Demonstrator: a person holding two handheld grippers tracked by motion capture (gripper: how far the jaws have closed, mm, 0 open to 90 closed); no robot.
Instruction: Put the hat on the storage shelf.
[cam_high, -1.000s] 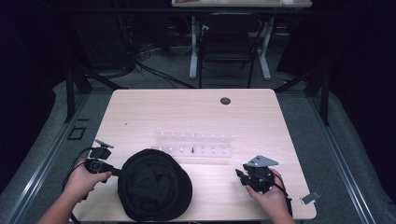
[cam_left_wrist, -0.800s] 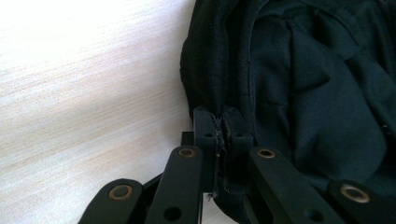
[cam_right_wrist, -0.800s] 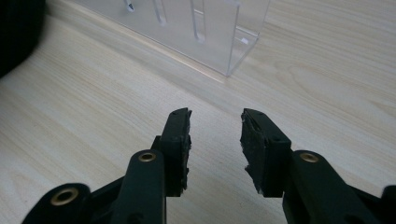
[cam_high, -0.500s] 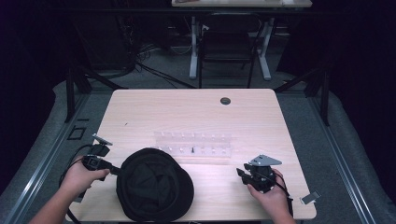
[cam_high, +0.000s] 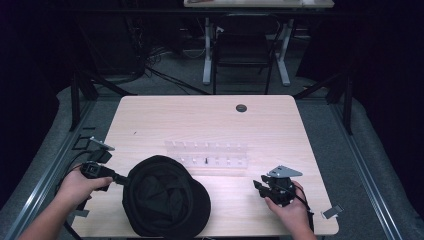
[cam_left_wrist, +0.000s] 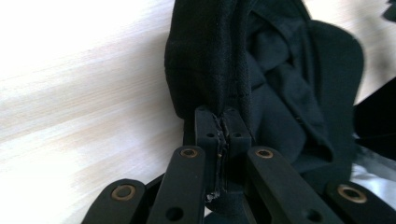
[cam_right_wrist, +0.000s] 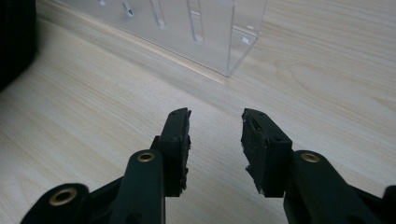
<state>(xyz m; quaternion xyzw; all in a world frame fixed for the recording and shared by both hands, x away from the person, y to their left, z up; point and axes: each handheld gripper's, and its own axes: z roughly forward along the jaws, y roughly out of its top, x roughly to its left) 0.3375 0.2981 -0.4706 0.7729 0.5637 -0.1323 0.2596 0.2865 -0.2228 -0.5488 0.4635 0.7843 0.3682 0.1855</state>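
A black cloth hat (cam_high: 165, 197) lies upside down at the table's front left, its hollow facing up. My left gripper (cam_high: 121, 180) is shut on the hat's left rim and holds that edge a little off the wood. In the left gripper view the pads (cam_left_wrist: 222, 128) pinch the folded black brim (cam_left_wrist: 205, 60). My right gripper (cam_high: 259, 184) rests on the table at the front right, apart from the hat. Its jaws (cam_right_wrist: 215, 126) stand open with bare wood between them.
A clear plastic rack (cam_high: 207, 155) with upright pegs stands across the table's middle; one corner of the rack (cam_right_wrist: 233, 42) is close ahead of the right jaws. A round cable hole (cam_high: 241, 108) lies at the back. A small tag (cam_high: 332, 211) sits near the front right corner.
My left hand has risen a little with the hat's rim in its jaws, tilting that side of the hat up. The right hand has kept still.
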